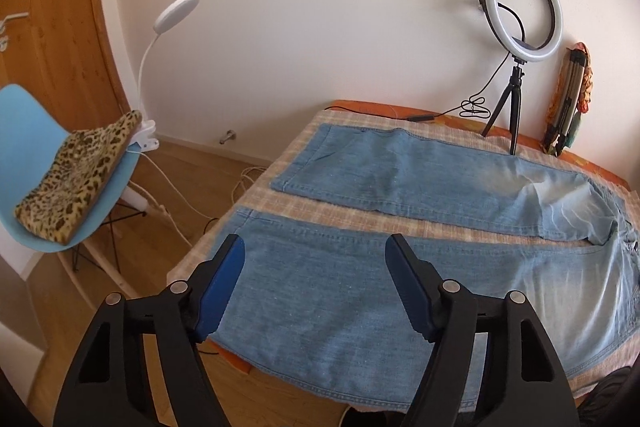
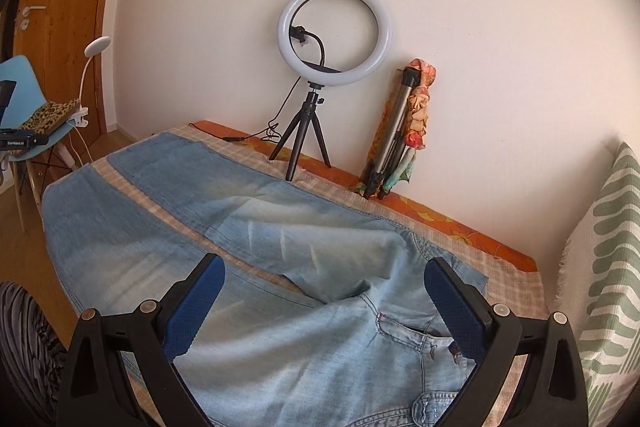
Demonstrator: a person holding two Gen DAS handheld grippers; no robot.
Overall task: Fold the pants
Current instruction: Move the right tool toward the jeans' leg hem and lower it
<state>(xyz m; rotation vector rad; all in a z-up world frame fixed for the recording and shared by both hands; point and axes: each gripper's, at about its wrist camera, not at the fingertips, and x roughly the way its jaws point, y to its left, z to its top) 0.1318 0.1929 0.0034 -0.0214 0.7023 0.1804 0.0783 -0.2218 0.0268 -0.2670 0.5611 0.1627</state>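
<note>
We see the jeans (image 1: 360, 195) spread flat on the tabletop (image 1: 280, 205), which is covered by a checked cloth over an orange one. In the left wrist view the two legs lie side by side with a strip of checked cloth between them, hems toward 9 o'clock and the seat toward 3 o'clock. The near leg hangs a little over the tabletop's near edge.

Our left tongs (image 1: 316, 257) hover above the near leg close to its hem, jaws apart with nothing between them; only denim shows below the gap. Our right tongs (image 2: 324, 277) hover over the crotch and waist end, jaws wide apart and empty. A front pocket (image 2: 404, 331) sits just beyond them toward 5 o'clock, and the fabric bunches into a fold at the crotch.

At the far side of the tabletop, against the wall, stands a ring light (image 1: 522, 11) on a small tripod, at 1 o'clock in the left view. Beside it, toward 3 o'clock, a folded tripod (image 2: 390, 131) leans on the wall with a floral scarf draped over it.

Off the tabletop at 9 o'clock stands a blue chair (image 1: 36, 163) bearing a leopard cushion (image 1: 80, 179) and a clamped white lamp (image 1: 176, 7). A green-patterned blanket (image 2: 608, 259) lies at 3 o'clock in the right view
</note>
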